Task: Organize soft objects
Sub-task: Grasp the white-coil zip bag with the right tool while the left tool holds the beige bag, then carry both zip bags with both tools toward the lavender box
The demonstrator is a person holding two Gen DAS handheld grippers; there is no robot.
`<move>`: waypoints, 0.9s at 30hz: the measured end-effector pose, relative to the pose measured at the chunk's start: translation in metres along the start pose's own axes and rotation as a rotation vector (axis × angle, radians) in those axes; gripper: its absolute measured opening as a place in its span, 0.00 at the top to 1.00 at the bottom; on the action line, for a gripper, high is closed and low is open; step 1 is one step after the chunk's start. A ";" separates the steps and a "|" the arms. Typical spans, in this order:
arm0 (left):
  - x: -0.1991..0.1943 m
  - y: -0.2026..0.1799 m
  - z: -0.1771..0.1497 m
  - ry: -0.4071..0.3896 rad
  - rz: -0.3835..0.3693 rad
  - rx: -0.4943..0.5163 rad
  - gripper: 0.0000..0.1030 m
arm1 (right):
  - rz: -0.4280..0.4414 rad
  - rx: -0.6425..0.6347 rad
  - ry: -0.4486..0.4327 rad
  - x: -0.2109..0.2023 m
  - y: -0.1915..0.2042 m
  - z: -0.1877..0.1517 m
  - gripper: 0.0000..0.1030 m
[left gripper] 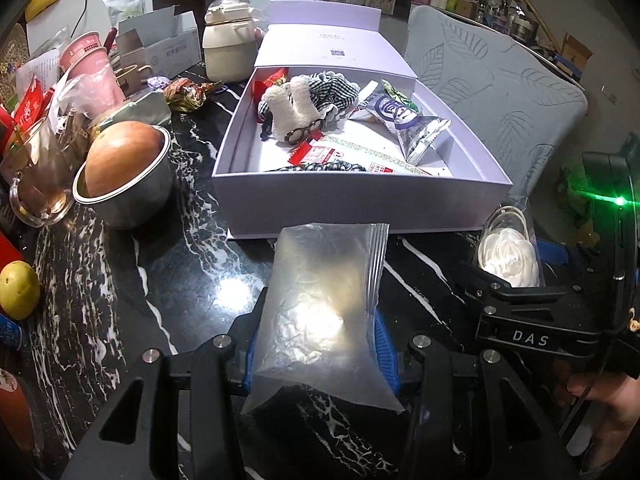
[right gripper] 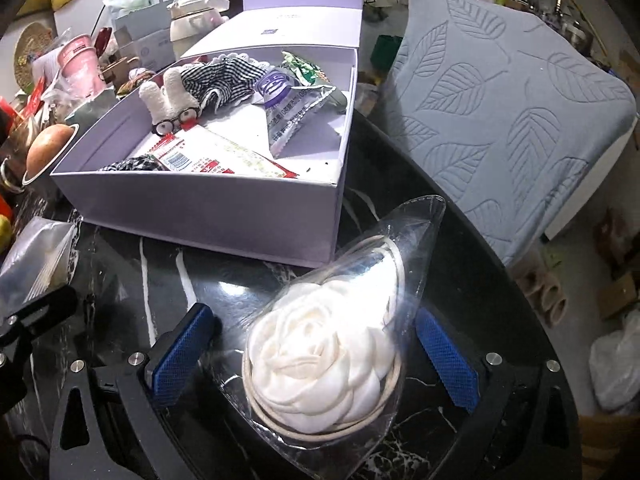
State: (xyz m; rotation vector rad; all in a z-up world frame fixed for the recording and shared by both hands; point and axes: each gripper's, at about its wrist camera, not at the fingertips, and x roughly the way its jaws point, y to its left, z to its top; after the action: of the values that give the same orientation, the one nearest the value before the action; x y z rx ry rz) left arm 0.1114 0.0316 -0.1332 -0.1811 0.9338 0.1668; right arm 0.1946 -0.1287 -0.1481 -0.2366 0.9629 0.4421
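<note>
Far left of the left wrist view, crowded and partly cut off: pink paper cups (left gripper: 86, 50) with lettering too small to read, a glass mug (left gripper: 34, 184), a round brownish fruit filling a steel bowl (left gripper: 132, 184), a yellow fruit (left gripper: 18, 290) clipped by the frame edge. Behind, a white carton (left gripper: 160, 42) printed with characters too blurred to read, and a cream kettle (left gripper: 228, 46). Centre: an open lavender box (left gripper: 352, 204) on the black marbled table (left gripper: 180, 280), its lid bearing a small dark logo, unreadable. Inside, a white plush toy (left gripper: 290, 110) with black glasses lying on checked fabric (left gripper: 332, 88), a silver snack packet (left gripper: 408, 124) with a purple emblem, a red-and-white wrapper (left gripper: 340, 156) half hidden by the front wall. In front of the box, left gripper (left gripper: 320, 344) clamped on a frosted zip bag (left gripper: 320, 312), contents washed out by glare. Right of it, "DAS" legible on the other tool's black body. In the right wrist view, right gripper (right gripper: 312, 364) spread wide, blue pads clear of the white fabric rose (right gripper: 320, 364) in its clear sleeve (right gripper: 416, 248), resting on the table between them. Farther right, a grey leaf-patterned chair cover (right gripper: 500, 112).
</note>
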 end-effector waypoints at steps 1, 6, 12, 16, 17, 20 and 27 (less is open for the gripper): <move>0.000 0.000 0.000 0.000 0.000 0.000 0.56 | 0.000 -0.002 -0.001 0.000 0.000 0.000 0.01; 0.001 0.002 -0.001 0.006 -0.001 -0.001 0.56 | 0.012 -0.025 -0.015 -0.003 0.004 -0.002 0.13; 0.001 0.000 -0.003 0.014 -0.014 -0.002 0.56 | 0.020 -0.037 -0.038 -0.015 -0.002 -0.010 0.41; -0.004 -0.008 -0.005 0.010 -0.022 0.014 0.56 | 0.036 -0.062 -0.043 -0.020 0.000 -0.017 0.49; -0.006 -0.009 -0.005 0.008 -0.024 0.018 0.56 | 0.040 -0.065 -0.045 -0.021 0.000 -0.019 0.50; -0.013 -0.015 -0.007 -0.001 -0.028 0.034 0.56 | 0.047 -0.051 -0.053 -0.026 -0.002 -0.024 0.59; -0.021 -0.023 -0.019 0.002 -0.044 0.055 0.56 | 0.084 -0.058 -0.072 -0.042 -0.001 -0.042 0.70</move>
State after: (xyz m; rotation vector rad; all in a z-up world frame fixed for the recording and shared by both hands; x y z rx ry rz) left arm 0.0896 0.0034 -0.1251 -0.1506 0.9347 0.1006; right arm 0.1432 -0.1562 -0.1369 -0.2318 0.8927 0.5524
